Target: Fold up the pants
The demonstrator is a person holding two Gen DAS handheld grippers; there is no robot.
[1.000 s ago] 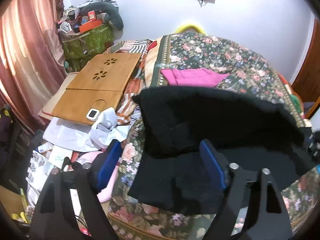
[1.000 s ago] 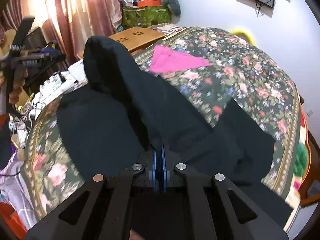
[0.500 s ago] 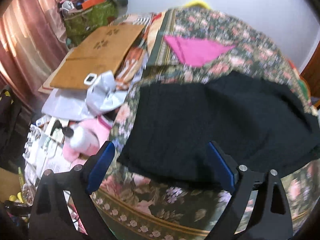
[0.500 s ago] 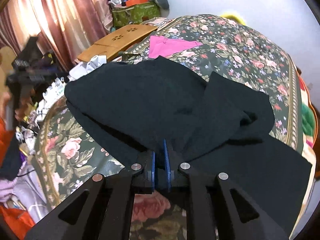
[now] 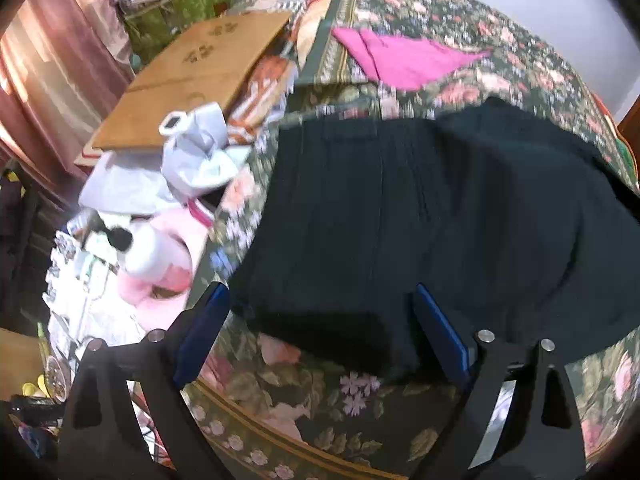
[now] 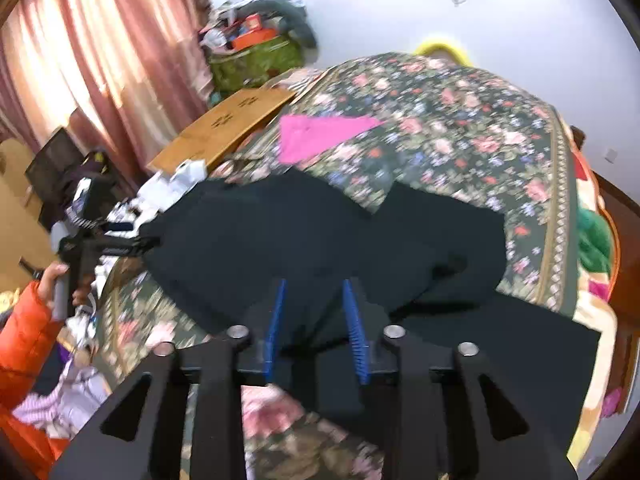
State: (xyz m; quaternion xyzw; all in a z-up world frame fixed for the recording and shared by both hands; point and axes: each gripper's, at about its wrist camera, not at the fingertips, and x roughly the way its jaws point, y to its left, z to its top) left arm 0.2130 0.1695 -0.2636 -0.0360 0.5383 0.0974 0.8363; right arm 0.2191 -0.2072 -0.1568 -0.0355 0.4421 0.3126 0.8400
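Black pants [image 5: 420, 216] lie spread on the bed's floral cover [image 5: 320, 392], filling the centre of the left wrist view; a near corner is doubled over at lower centre, between the fingers. In the right wrist view the pants [image 6: 304, 236] cross the middle of the frame, with a second dark panel running out to the lower right.

Left tool [image 5: 320, 320]: blue pads spread wide, one at lower left over the bed edge, one at lower centre-right over the fabric. Nothing held between them. Whether the pads touch the cloth cannot be told.

Right tool [image 6: 314, 312]: jaws parted with a moderate gap, blue ribbed pads at lower centre of the frame. Dark cloth shows between and beyond them; not pinched.

Pink garment [image 5: 404, 58] lies flat on the cover in the upper centre of the left view, well apart from the pants; the same piece [image 6: 320, 136] sits at centre-left, upper half, of the right view.

Off the bed, upper left of the left view: wooden board [image 5: 196, 80], crumpled white paper [image 5: 200, 152] just below it, green bag [image 5: 176, 8] beyond, pink curtain [image 6: 80, 60] along the upper left of the right view.

Orange-sleeved arm [image 6: 24, 344] at lower left edge of the right view, its hand gripping a grey handle. Both frames show motion blur.
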